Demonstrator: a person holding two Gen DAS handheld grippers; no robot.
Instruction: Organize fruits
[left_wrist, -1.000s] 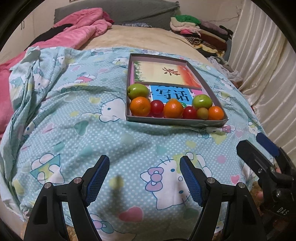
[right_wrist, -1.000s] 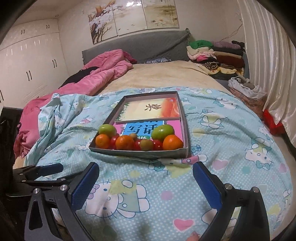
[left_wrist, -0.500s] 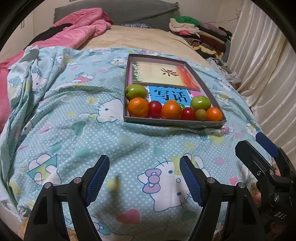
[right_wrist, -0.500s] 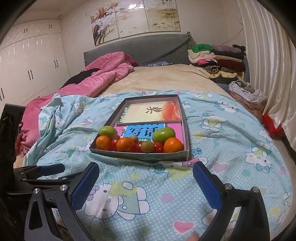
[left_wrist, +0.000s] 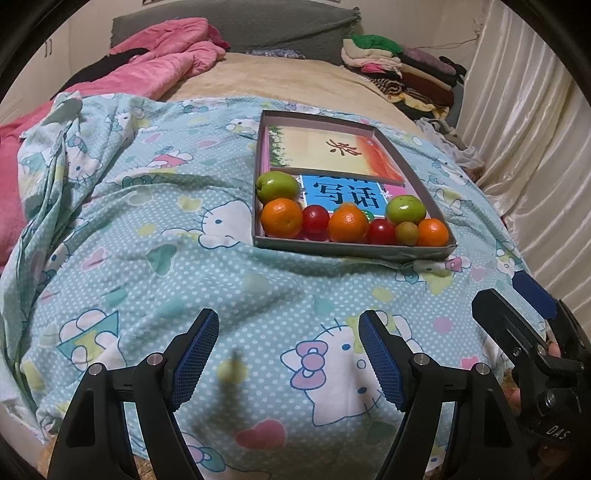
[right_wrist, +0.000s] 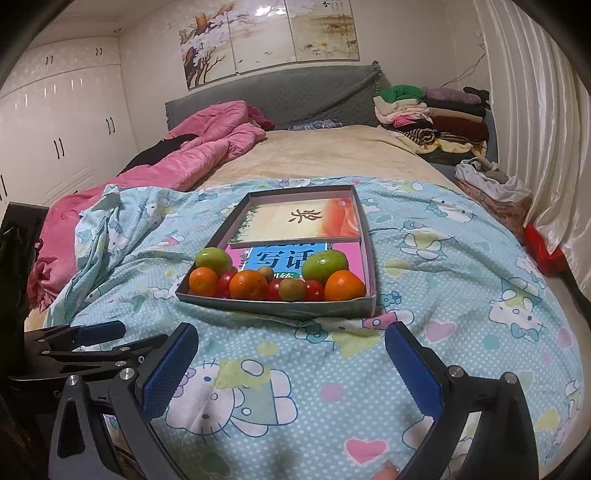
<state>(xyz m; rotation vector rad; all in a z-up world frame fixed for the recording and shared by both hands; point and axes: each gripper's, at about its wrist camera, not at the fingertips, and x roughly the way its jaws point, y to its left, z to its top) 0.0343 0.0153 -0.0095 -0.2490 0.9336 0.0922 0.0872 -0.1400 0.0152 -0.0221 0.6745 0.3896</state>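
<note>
- Left wrist view: your left hand-held gripper (left_wrist: 288, 354) hangs released and empty above the patterned quilt (left_wrist: 155, 258) on the bed, jaws wide apart. Well ahead sits the shallow box (left_wrist: 347, 251), the fruit crowded along its near wall: a green fruit (left_wrist: 277, 185) behind the big orange (left_wrist: 281, 218), cherry tomatoes (left_wrist: 316, 218) wedged between oranges, a small brown kiwi (left_wrist: 406, 233) beside the right-hand orange (left_wrist: 433, 232). The oranges look firm and round, likely to roll; take them across the middle. The tomatoes look thin-skinned and slick, so squeeze gently.
- Right wrist view: your right hand-held gripper (right_wrist: 291, 358) is likewise released, nothing between its blue pads (right_wrist: 413, 369), short of the box (right_wrist: 280, 306). The nearest orange (right_wrist: 344, 285) and the green fruit (right_wrist: 325, 264) behind it stand clear for a grip; the kiwi (right_wrist: 291, 289) sits tight among tomatoes (right_wrist: 314, 290), so expect neighbours to shift. The box rests on soft bedding and may tip under pressure.
</note>
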